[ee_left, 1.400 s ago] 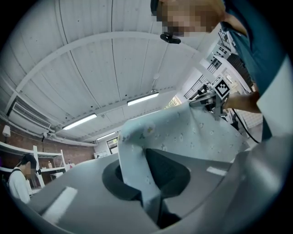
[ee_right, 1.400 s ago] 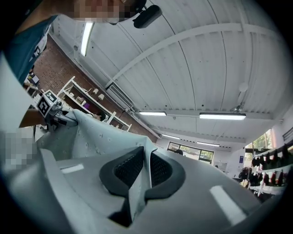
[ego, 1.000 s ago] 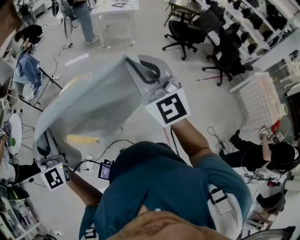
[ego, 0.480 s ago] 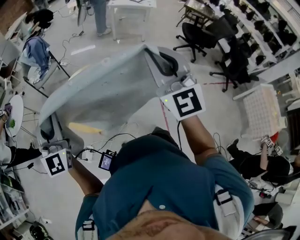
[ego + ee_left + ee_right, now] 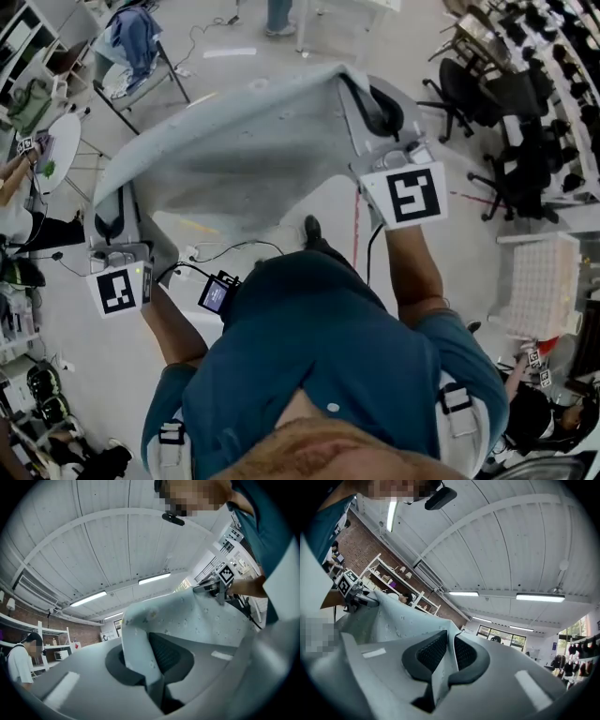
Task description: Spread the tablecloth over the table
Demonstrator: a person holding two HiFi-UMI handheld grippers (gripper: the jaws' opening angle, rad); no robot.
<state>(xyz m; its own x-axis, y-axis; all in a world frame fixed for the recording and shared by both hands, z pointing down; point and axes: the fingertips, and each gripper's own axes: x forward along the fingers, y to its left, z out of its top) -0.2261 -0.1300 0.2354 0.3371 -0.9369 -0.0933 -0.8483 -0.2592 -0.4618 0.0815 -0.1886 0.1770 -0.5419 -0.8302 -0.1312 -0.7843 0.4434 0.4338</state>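
Head view looks down on the tablecloth (image 5: 234,141), which hangs in the air as a sagging sheet between the left gripper (image 5: 111,220) and the right gripper (image 5: 375,105), in front of the person's chest and above the floor (image 5: 217,77). Left gripper view has its jaws almost together with a fold of the cloth nipped between the pads; they have just been closing on it. Right gripper view has its jaws clamped tight on the other end of the same edge. The step in hand looks like opening the cloth out before laying it. The tabletop cannot be made out beneath the sheet. The next move calls for both grips firm, the edge taut, and an even lowering.
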